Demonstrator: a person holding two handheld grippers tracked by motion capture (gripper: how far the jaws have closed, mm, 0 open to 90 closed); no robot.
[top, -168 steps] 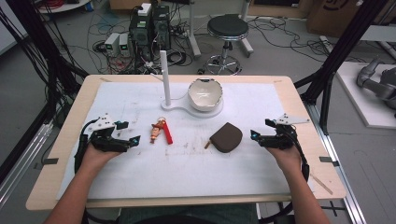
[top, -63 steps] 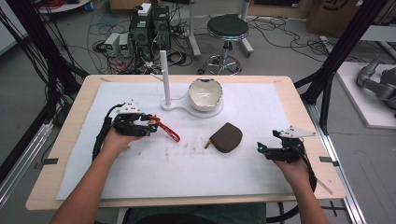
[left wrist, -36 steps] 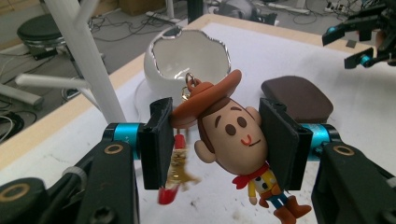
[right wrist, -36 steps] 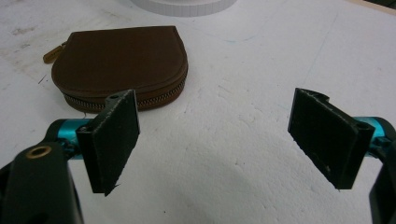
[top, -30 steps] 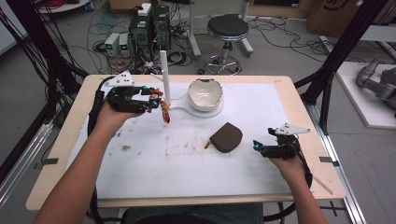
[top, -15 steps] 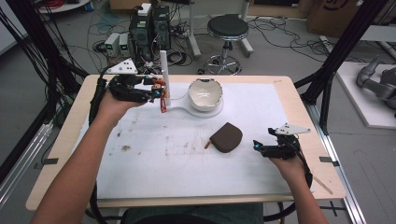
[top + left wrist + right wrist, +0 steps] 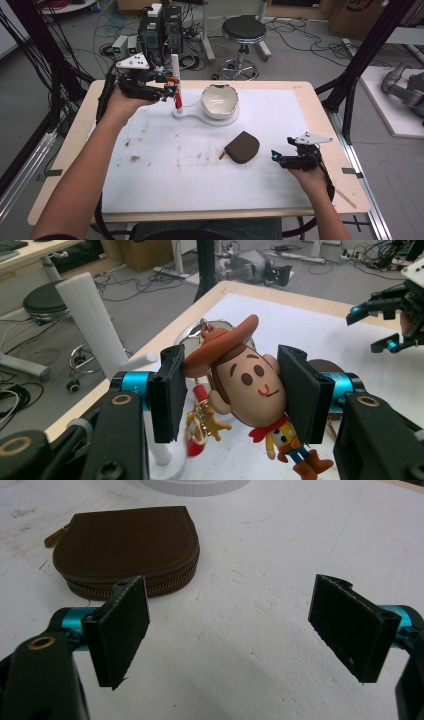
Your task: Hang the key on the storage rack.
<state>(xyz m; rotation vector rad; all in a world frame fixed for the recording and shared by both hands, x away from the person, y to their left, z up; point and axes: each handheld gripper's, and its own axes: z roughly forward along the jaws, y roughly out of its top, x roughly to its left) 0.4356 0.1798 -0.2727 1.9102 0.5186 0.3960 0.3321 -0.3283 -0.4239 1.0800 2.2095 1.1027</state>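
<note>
Cowboy doll keychain (brown hat, red scarf) is squeezed by its head between the left gripper's black pads, held up beside the white post. The right gripper is held wide open.

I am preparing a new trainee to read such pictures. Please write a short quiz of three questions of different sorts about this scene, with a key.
1. True or false: the left gripper is shut on the cowboy keychain.
2. Multiple choice. What lies on the table nearest the right gripper? A) a brown pouch B) a red cup C) a blue book
3. Short answer: what white upright thing stands beside the bowl?

Key
1. True: both pads press on the figure's head.
2. A: the pouch, with its zipper closed, lies just ahead of the open jaws.
3. A post with a side peg, on the white base that also carries the bowl.
</note>
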